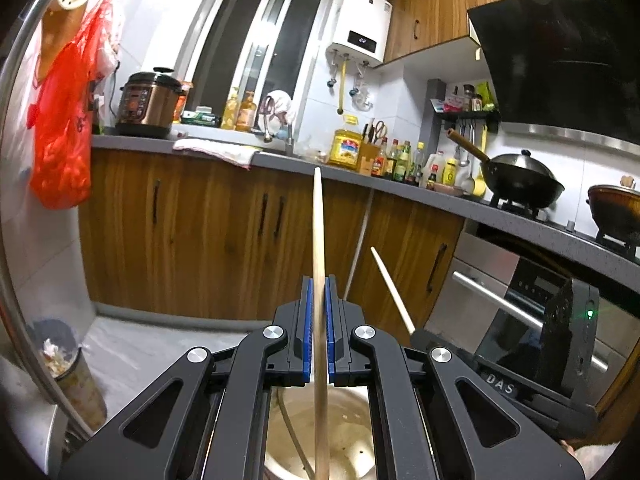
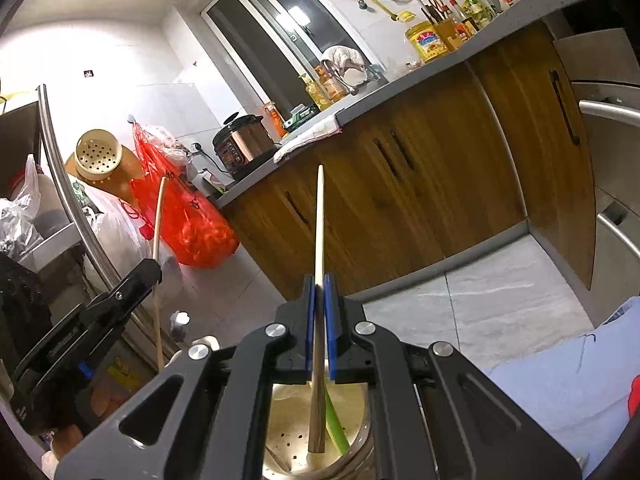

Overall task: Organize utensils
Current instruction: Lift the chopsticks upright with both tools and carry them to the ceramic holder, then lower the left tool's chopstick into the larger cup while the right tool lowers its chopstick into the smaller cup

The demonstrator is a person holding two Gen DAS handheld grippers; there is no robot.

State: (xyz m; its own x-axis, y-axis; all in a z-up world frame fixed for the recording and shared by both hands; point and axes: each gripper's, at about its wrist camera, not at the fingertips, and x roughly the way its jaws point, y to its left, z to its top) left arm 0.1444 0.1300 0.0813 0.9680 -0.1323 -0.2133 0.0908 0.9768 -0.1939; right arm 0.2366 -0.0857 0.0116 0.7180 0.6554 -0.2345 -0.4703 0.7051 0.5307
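Chopsticks, one to each gripper, both stood upright over a perforated metal holder. Starting at the left: left gripper clenched on a pale wooden chopstick, blue pads pressed flat against its sides, thin end pointing up toward the countertop, thick end reaching down into the steel utensil holder below the jaws. Held vertical, probably so the stick drops cleanly into the cup rather than catching on the rim. Further right: right gripper likewise clamped on a second chopstick, its lower end already resting on the drilled bottom of the holder, just beside a green utensil. Gripped mid-shaft, likely for steadiness while lowering. Judged near release for both, though not yet let go.
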